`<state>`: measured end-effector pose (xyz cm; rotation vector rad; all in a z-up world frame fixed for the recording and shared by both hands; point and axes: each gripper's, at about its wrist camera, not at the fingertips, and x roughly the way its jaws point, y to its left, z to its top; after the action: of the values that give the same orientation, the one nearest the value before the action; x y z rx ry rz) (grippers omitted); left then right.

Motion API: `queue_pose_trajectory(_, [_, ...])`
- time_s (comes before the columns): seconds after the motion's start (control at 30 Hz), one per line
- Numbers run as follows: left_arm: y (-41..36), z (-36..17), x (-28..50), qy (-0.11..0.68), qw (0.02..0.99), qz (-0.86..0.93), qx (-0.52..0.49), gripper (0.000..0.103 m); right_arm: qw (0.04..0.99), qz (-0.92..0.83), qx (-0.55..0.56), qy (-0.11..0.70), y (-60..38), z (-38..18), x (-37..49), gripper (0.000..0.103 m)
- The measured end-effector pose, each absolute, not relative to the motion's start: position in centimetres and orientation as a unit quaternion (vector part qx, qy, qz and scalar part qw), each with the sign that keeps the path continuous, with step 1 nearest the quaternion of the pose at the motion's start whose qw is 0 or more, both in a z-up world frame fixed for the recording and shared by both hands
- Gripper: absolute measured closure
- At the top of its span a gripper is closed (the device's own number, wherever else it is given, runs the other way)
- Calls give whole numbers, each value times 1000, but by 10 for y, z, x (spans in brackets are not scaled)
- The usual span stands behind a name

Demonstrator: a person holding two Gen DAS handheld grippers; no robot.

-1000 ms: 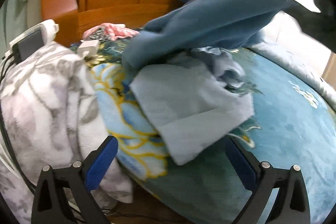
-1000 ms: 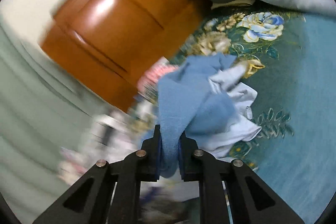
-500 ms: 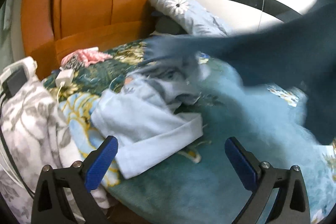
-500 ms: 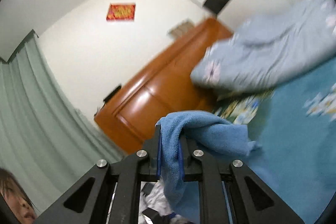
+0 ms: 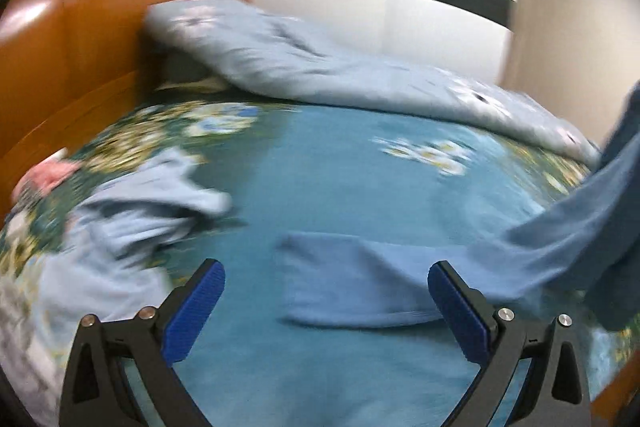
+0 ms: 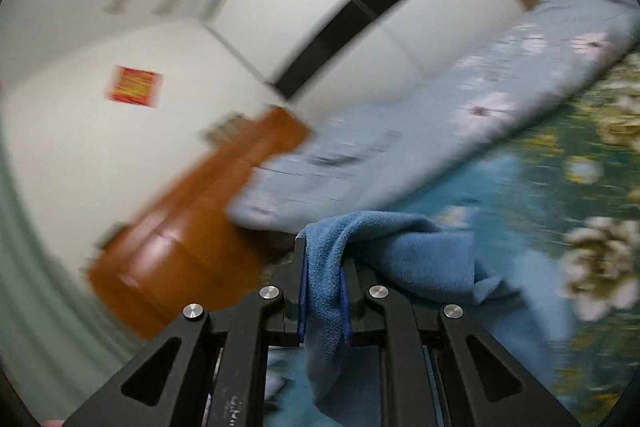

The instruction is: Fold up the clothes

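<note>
A blue fleece garment (image 5: 384,279) lies partly on the teal bed cover, its right side lifted toward the right edge of the left wrist view. My left gripper (image 5: 326,301) is open and empty, just in front of the garment's near end. My right gripper (image 6: 324,283) is shut on a fold of the same blue garment (image 6: 404,251), held above the bed. A pale blue garment (image 5: 132,227) lies crumpled at the left.
The teal floral bed cover (image 5: 340,179) fills the middle. A light blue flowered duvet (image 5: 320,67) is heaped along the back. A wooden headboard (image 5: 80,39) stands at the left. A pink item (image 5: 48,175) lies near the headboard.
My right gripper has pulled the blue garment off the pile and swung it right, laying part on the bed. My left gripper has turned right, away from the grey-white blanket. Both views are motion-blurred.
</note>
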<state>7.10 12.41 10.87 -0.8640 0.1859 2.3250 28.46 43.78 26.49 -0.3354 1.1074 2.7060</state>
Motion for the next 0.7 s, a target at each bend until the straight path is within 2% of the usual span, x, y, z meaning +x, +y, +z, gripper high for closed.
queue_pose_trajectory(0.1, [166, 105, 84, 102, 366, 864, -331, 0, 189, 891, -171, 376, 468, 229, 283, 89])
queue_pose_trajectory(0.2, [202, 95, 99, 148, 400, 844, -326, 0, 261, 853, -185, 412, 508, 188, 309, 89])
queue_pose_trajectory(0.33, [249, 74, 117, 221, 426, 817, -320, 0, 302, 805, -192, 473, 544, 132, 348, 89])
queue_pose_trajectory(0.6, [306, 46, 135, 316, 441, 788, -290, 0, 287, 796, -227, 482, 538, 75, 376, 86])
queue_pose_trajectory(0.7, [310, 38, 138, 326, 450, 776, -299, 0, 282, 796, -222, 487, 533, 64, 385, 81])
